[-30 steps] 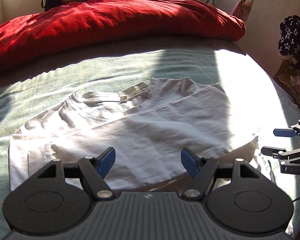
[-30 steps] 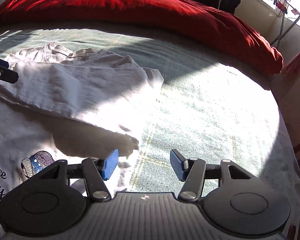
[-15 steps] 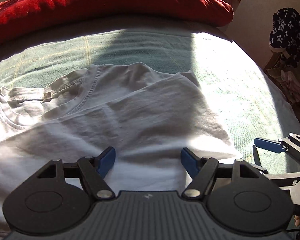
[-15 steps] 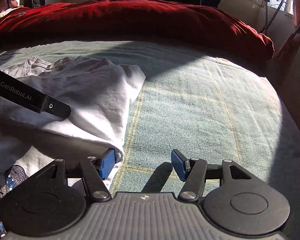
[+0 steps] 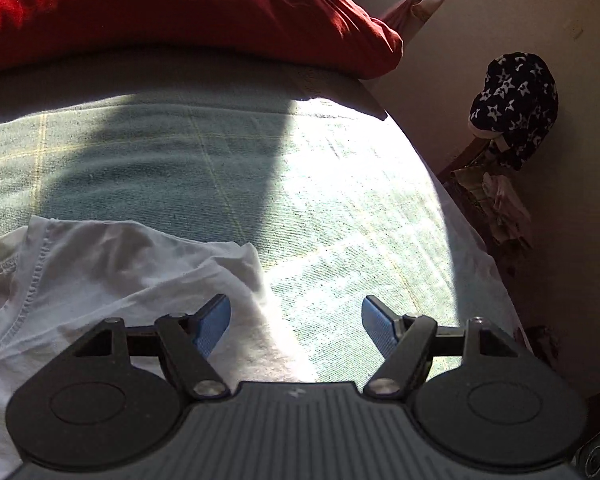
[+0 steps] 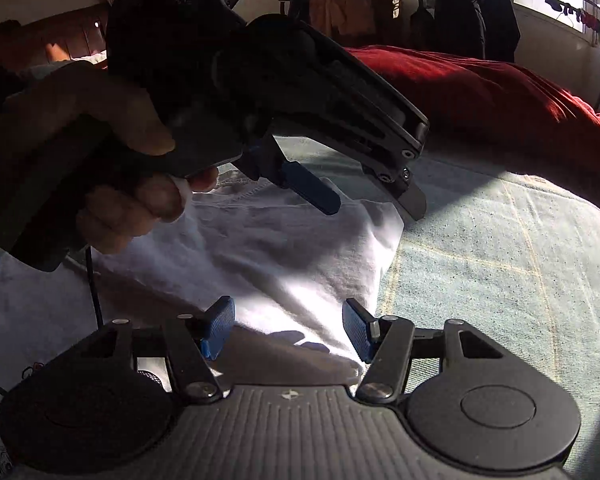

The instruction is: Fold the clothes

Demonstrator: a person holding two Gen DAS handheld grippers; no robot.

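Spread across both views: a green checked bedspread (image 5: 340, 208), half in hard sun, half in shade, cut off at every edge by the fisheye. Banked along the far side at 12 o'clock, a red duvet (image 5: 180, 12), its left end out of frame. On the bedspread, a white T-shirt (image 5: 112, 280), folded once; only its right-hand part visible from the left wrist, the rest cut off at 9 o'clock or buried under the gripper body. Stitched neckline at 9 o'clock, folded edge running from 10 toward 5 o'clock, so long axis roughly left to right across the bed (hem end not visible). From the right wrist, the same shirt (image 6: 284, 256) at centre, much of it masked by the other tool; a printed patch at 8 o'clock too dark to read.

Left gripper (image 5: 296, 320) spread wide, nothing between its blue pads, left pad over the shirt's edge, right pad over bare bedspread. Seen from the right wrist at 11 o'clock, same left gripper (image 6: 368, 200) in a hand (image 6: 100, 160), tips just above the shirt's corner; contact hard to judge. Right gripper (image 6: 288, 326) likewise parted, empty, low over the folded edge.

Compared with half a second ago: shirt slid far left in the left view, left gripper now crowding the right view. Off the bed at 3 o'clock, a star-print cloth (image 5: 516, 104).
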